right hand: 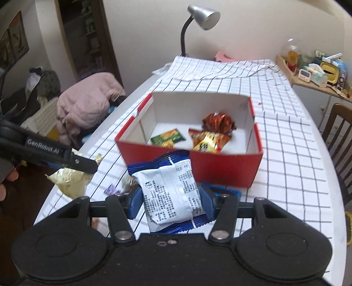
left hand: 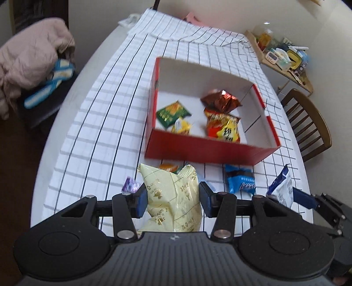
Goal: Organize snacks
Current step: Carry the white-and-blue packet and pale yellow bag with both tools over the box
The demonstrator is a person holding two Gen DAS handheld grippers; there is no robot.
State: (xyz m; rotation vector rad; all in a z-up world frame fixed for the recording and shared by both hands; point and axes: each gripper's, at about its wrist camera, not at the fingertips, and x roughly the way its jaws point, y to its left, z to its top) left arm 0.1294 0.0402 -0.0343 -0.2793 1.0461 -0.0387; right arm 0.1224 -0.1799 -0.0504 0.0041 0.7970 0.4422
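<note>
A red box with a white inside stands on the checked tablecloth and holds several snack packets: green, yellow, orange and brown. My left gripper is shut on a pale yellow packet, lifted in front of the box; that packet also shows in the right wrist view. My right gripper is shut on a blue and white packet, held just before the box's near wall. A blue packet, an orange-green packet and a purple candy lie on the cloth.
A wooden chair stands at the table's right edge. A shelf with clutter is at the far right. A desk lamp stands at the table's far end. A pink jacket lies on a seat to the left.
</note>
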